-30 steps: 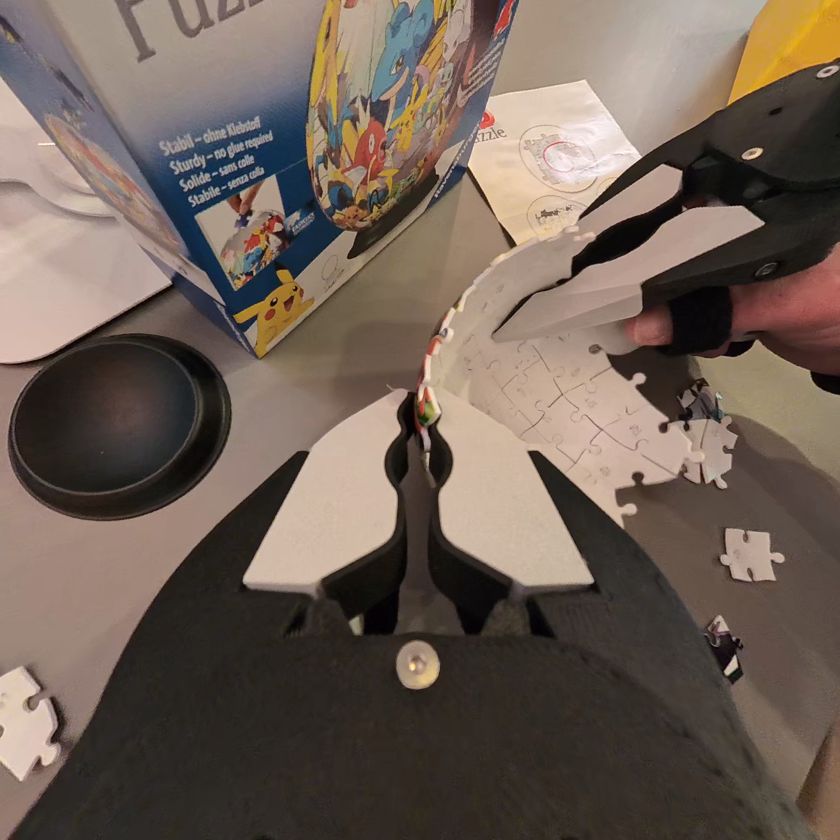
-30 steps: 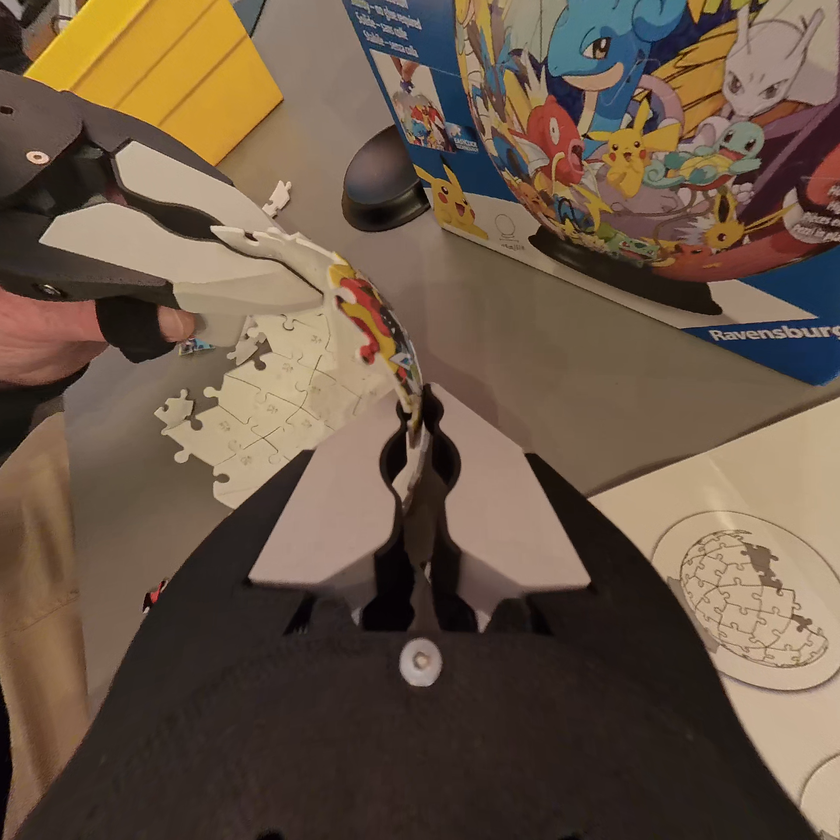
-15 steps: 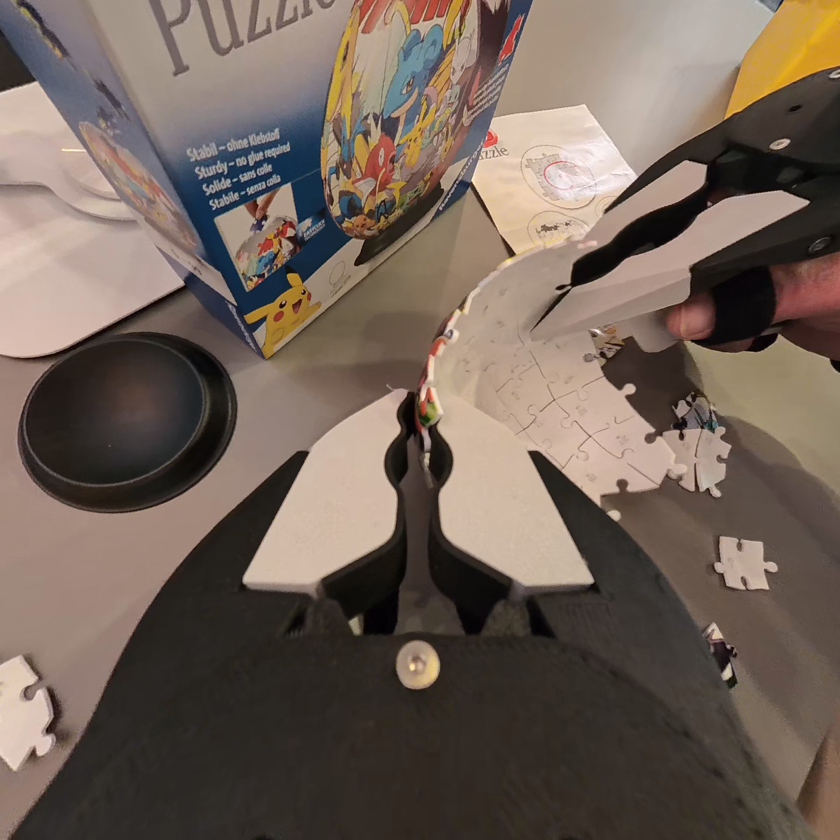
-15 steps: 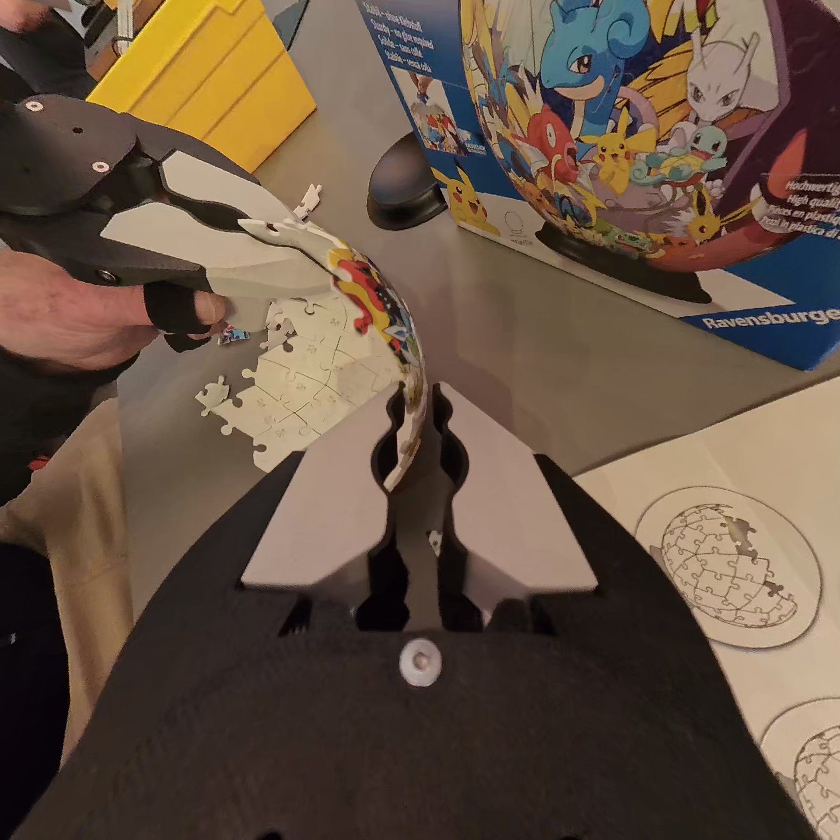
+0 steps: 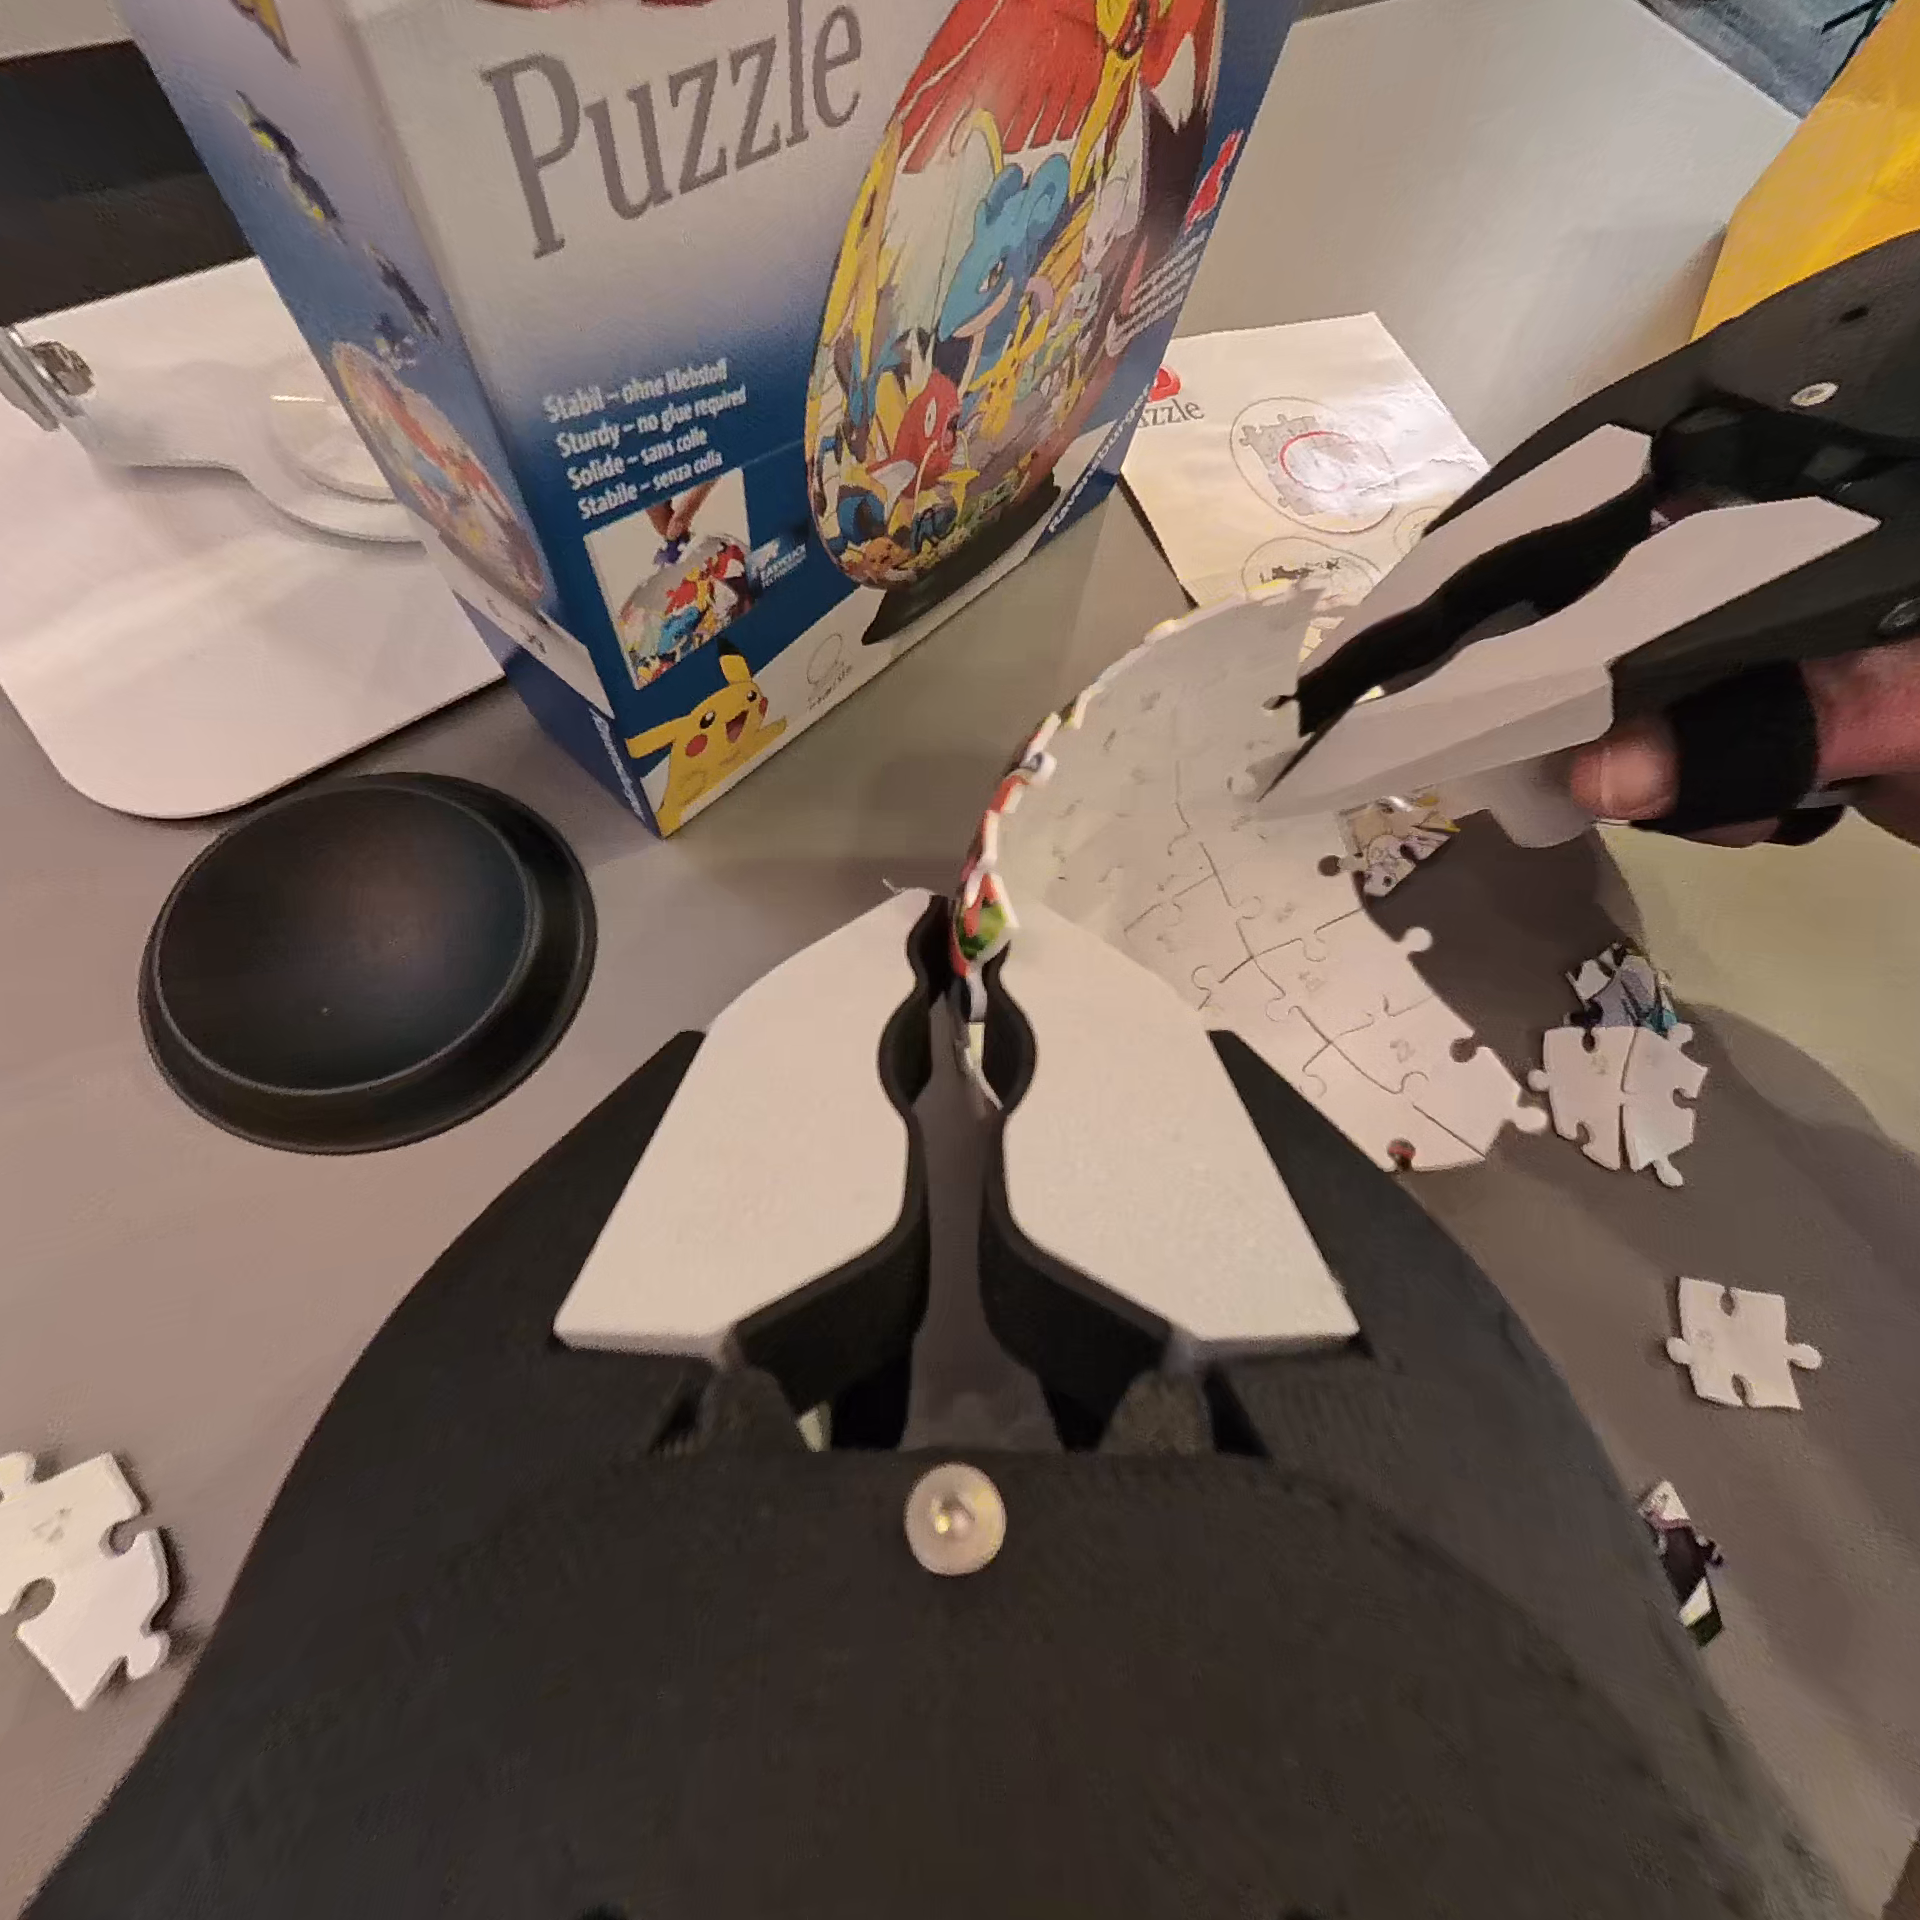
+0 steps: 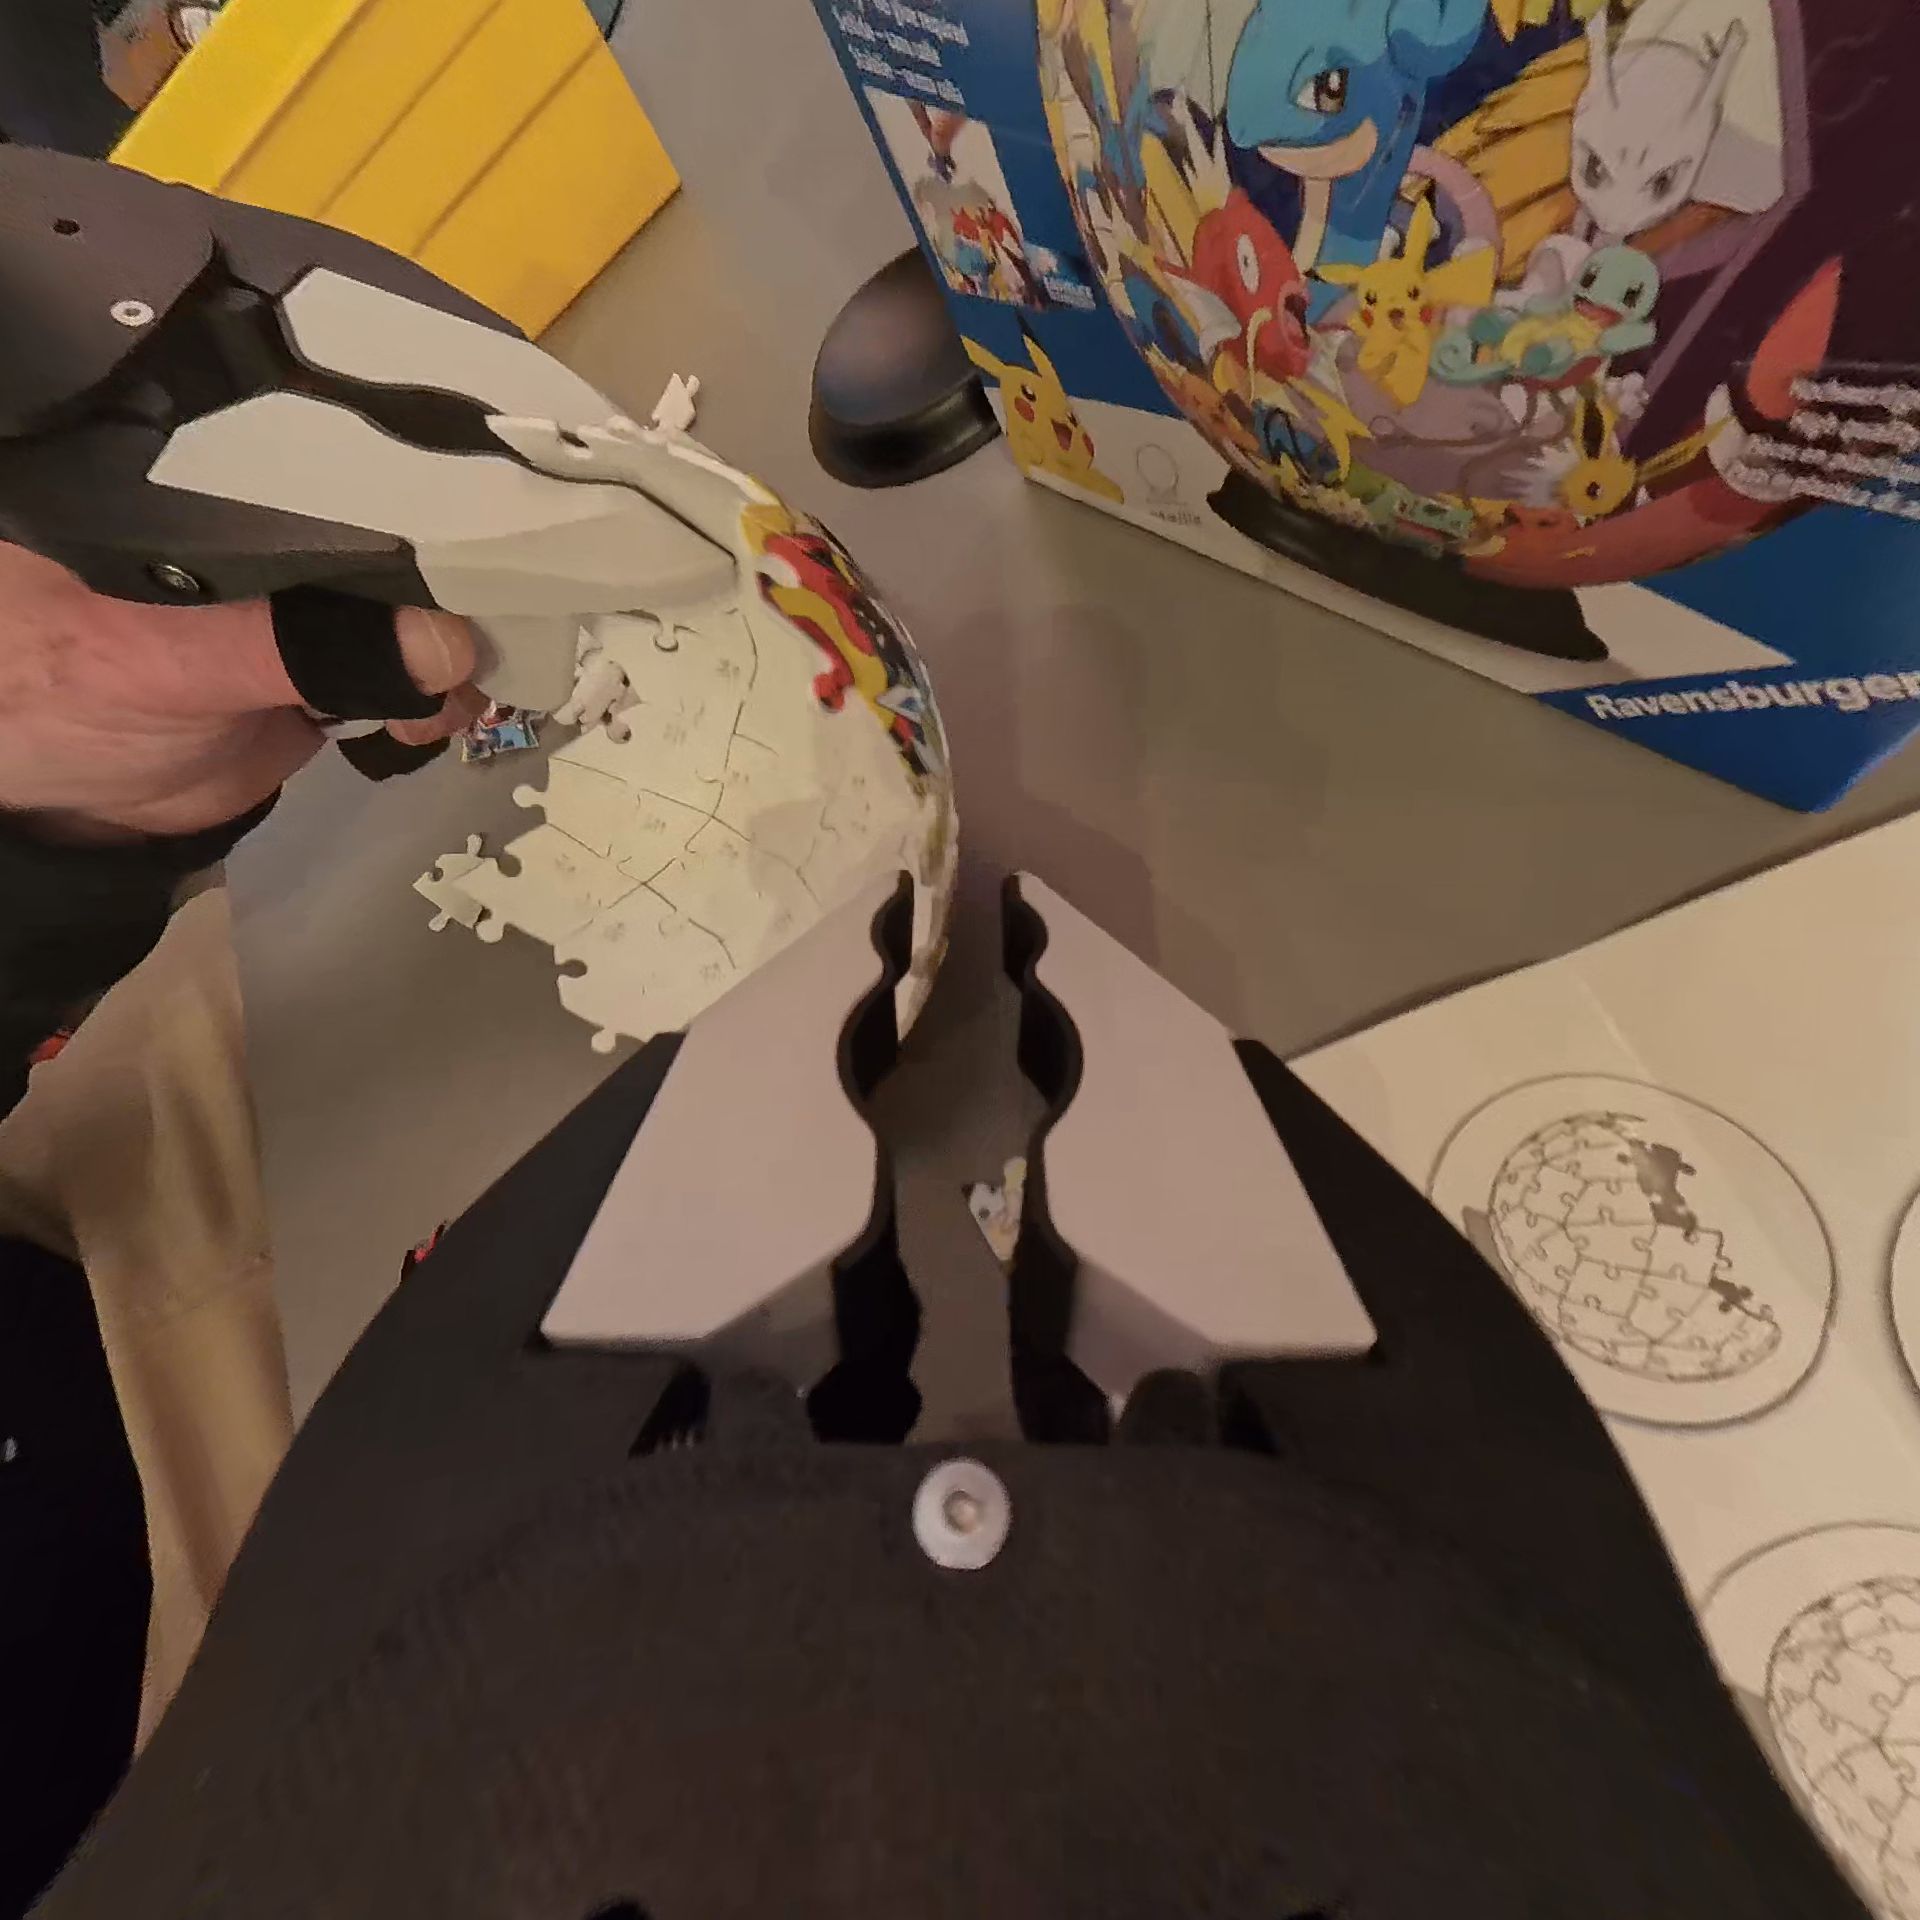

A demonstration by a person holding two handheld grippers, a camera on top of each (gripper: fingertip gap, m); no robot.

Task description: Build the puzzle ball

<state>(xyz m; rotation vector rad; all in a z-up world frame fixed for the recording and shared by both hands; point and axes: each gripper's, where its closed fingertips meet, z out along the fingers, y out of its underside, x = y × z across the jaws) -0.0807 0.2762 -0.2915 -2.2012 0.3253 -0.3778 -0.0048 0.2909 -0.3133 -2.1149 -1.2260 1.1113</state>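
Note:
The half-built puzzle ball shell (image 5: 1195, 862), white inside and colourful outside, hangs above the grey table. My left gripper (image 5: 971, 914) is shut on its near rim. In the right wrist view the left gripper (image 6: 644, 488) clamps the shell (image 6: 707, 810) from the upper left. My right gripper (image 6: 958, 894) is open, a gap between its fingers; the shell's rim lies against the left finger. In the left wrist view the right gripper (image 5: 1294, 717) stands at the shell's far rim with its jaws slightly apart.
The puzzle box (image 5: 675, 364) stands behind, with the black ball stand (image 5: 353, 956) to its left. An instruction sheet (image 6: 1610, 1195) lies at the right. Loose pieces (image 5: 1735, 1351) (image 5: 73, 1579) lie on the table. A yellow bin (image 6: 416, 135) is at the back. Left tips to right tips: about 9 cm.
My right gripper has opened and let go of the shell's rim. My left gripper still holds the shell, which has risen slightly.

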